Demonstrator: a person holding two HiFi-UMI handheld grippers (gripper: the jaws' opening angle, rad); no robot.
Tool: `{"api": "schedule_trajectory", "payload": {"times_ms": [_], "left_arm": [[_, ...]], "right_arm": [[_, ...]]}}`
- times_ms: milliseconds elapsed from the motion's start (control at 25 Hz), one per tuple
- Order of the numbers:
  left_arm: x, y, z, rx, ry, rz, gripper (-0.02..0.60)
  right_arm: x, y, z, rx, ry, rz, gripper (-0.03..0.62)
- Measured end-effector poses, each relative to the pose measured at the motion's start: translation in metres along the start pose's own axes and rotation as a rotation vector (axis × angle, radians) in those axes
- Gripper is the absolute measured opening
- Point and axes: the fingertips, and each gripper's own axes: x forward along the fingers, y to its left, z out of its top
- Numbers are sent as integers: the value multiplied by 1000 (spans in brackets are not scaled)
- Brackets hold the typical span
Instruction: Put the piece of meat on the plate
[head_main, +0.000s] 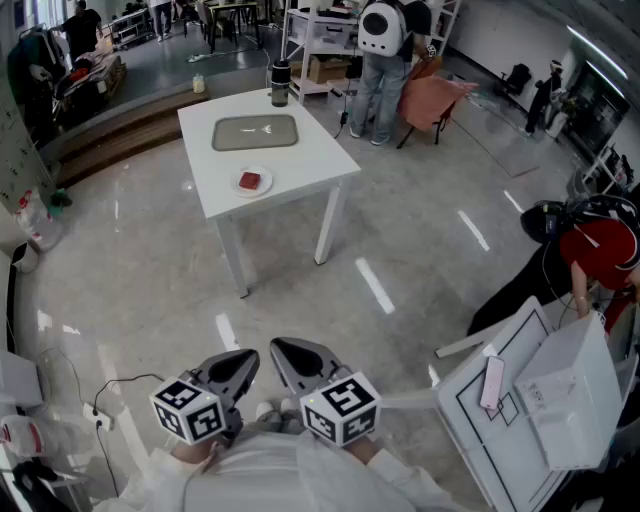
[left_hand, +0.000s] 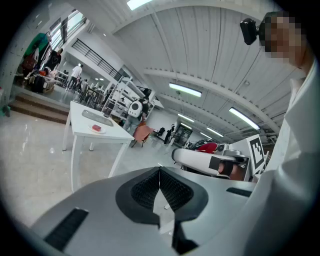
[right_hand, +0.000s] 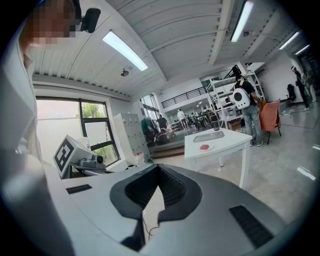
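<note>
Both sets of jaws are clenched on nothing; the left hand-held gripper (head_main: 248, 362) and right hand-held gripper (head_main: 280, 350) sit side by side. The meat (head_main: 250, 181) already lies on the plate (head_main: 265, 188) on the bench (head_main: 320, 160), well apart and straight ahead, marginally nearer the left.

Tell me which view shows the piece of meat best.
The head view: it looks down on the piece of meat, red on its plate on the white table. Both gripper views show only a tiny red speck, far off and side-on.
</note>
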Motion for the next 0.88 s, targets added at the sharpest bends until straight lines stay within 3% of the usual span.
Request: {"api": "schedule_trajectory", "payload": {"times_ms": [560, 720, 880], "left_arm": [[14, 6, 4, -20, 3, 3, 10], [18, 17, 6, -36, -5, 27, 10], [22, 19, -2, -64, -7, 50, 11]], "right_arm": [[3, -12, 0, 6, 9, 16, 15], [3, -18, 3, -43, -5, 13, 15], [-1, -29, -3, -25, 4, 22, 15]]}}
